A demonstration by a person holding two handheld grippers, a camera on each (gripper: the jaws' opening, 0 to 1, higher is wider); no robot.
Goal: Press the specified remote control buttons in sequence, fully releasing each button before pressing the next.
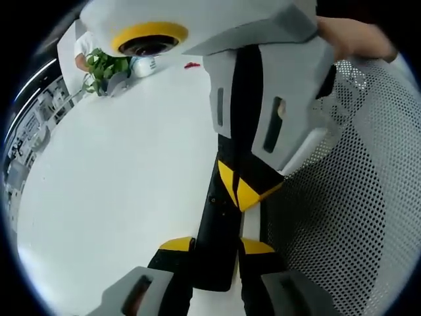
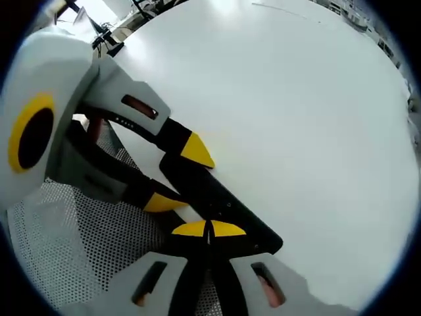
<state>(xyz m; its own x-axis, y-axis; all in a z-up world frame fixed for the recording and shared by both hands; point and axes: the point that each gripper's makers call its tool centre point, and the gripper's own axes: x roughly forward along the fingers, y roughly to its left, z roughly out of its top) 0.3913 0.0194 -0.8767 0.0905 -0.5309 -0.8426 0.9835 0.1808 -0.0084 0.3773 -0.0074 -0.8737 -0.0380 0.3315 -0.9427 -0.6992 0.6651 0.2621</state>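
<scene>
Left gripper clamps one black remote; right gripper pinched shut on it. Left gripper view adds one plant.

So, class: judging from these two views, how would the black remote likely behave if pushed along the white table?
The remote looks like a flat, stiff slab, so it would probably slide, not roll. The white table seems smooth, so it may skid or pivot unless the left tongs grip it.
</scene>
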